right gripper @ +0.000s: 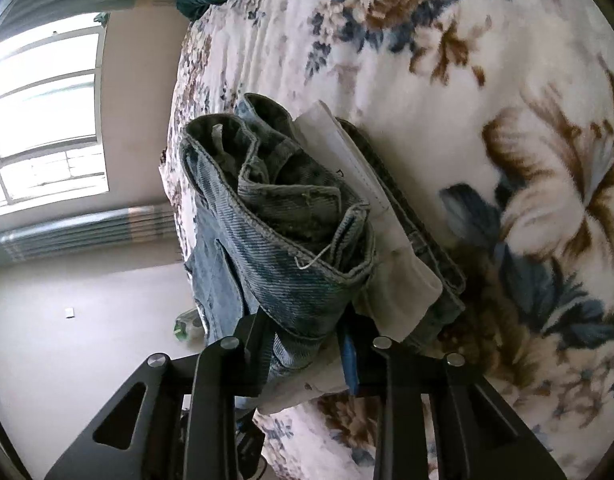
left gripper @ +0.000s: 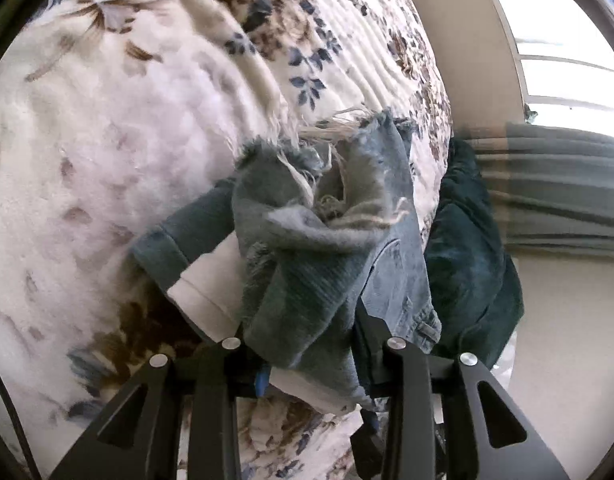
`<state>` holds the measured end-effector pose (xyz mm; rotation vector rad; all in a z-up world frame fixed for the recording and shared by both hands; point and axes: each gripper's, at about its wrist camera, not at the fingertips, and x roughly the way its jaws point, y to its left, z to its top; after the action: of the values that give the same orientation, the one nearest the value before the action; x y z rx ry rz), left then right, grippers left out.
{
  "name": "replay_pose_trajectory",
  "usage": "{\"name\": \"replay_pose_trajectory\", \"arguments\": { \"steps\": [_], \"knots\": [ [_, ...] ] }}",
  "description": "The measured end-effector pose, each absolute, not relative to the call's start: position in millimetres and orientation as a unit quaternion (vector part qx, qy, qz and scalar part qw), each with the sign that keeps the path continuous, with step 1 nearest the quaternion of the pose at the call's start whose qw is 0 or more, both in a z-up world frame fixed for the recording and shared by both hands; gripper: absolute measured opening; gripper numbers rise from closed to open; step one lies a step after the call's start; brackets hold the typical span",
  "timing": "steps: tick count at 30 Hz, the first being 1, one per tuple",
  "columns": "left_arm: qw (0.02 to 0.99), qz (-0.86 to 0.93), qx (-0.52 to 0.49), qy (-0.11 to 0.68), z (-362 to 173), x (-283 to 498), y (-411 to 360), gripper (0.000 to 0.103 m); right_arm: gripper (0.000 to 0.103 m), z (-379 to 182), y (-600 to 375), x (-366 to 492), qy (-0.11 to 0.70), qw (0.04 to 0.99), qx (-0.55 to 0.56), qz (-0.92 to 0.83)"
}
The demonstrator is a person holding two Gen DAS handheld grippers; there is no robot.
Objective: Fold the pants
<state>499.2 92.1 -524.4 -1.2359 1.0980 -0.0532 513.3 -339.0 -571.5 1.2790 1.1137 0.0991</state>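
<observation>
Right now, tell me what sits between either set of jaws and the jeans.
Nothing visible. The jeans already fill the left gripper, and denim bunches inside the right gripper too, over the floral blanket.

We see the jeans (left gripper: 327,232) bunched on the floral blanket (left gripper: 107,140), near the bed's edge. Our left gripper (left gripper: 307,344) and right gripper (right gripper: 303,336) each have denim between their fingers. A velvet cushion (left gripper: 467,260) lies just beyond the jeans, curtains (left gripper: 559,184) behind it.
</observation>
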Motion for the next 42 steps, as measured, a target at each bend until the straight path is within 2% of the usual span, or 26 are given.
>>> {"name": "replay_pose_trajectory", "arguments": {
  "steps": [4, 9, 12, 13, 15, 16, 17, 19, 22, 25, 33, 42],
  "knots": [
    [0.67, -0.049, -0.566, 0.478, -522.8, 496.2, 113.5, 0.031, 0.03, -566.8, -341.0, 532.8, 0.489, 0.659, 0.57, 0.044],
    [0.687, 0.001, -0.551, 0.473, -524.5, 487.3, 147.2, 0.032, 0.03, -556.9, -338.5, 510.3, 0.491, 0.669, 0.556, 0.041],
    [0.698, 0.03, -0.513, 0.499, -522.2, 489.0, 156.7, 0.036, 0.036, -551.0, -337.6, 503.8, 0.499, 0.663, 0.557, 0.032],
    [0.702, 0.04, -0.489, 0.515, -518.2, 489.5, 156.4, 0.039, 0.04, -546.8, -336.5, 503.1, 0.509, 0.665, 0.545, 0.021],
    [0.723, 0.069, -0.4, 0.56, -501.5, 493.6, 147.2, 0.048, 0.063, -528.2, -330.7, 501.8, 0.531, 0.693, 0.487, -0.004],
    [0.739, 0.075, -0.327, 0.584, -487.5, 495.6, 135.6, 0.059, 0.089, -515.3, -325.2, 502.0, 0.541, 0.713, 0.445, -0.016],
    [0.752, 0.077, -0.28, 0.592, -477.2, 494.3, 128.1, 0.065, 0.097, -502.9, -317.6, 502.1, 0.551, 0.732, 0.4, -0.028],
    [0.783, 0.082, -0.177, 0.591, -450.3, 490.5, 106.4, 0.068, 0.097, -471.6, -291.2, 500.3, 0.57, 0.773, 0.273, -0.054],
    [0.81, 0.073, -0.093, 0.574, -421.8, 483.1, 81.8, 0.089, 0.097, -441.3, -256.8, 492.3, 0.574, 0.801, 0.149, -0.077],
    [0.828, 0.063, -0.036, 0.556, -394.7, 475.3, 58.3, 0.089, 0.097, -414.2, -230.7, 478.8, 0.56, 0.82, 0.069, -0.093],
    [0.853, 0.043, 0.008, 0.52, -324.6, 440.2, 23.6, 0.089, 0.097, -347.3, -218.5, 429.8, 0.529, 0.841, 0.059, -0.096],
    [0.876, 0.026, 0.029, 0.48, -228.2, 349.5, 11.0, 0.089, 0.097, -248.7, -204.7, 340.8, 0.501, 0.86, 0.048, -0.082]
  ]
}}
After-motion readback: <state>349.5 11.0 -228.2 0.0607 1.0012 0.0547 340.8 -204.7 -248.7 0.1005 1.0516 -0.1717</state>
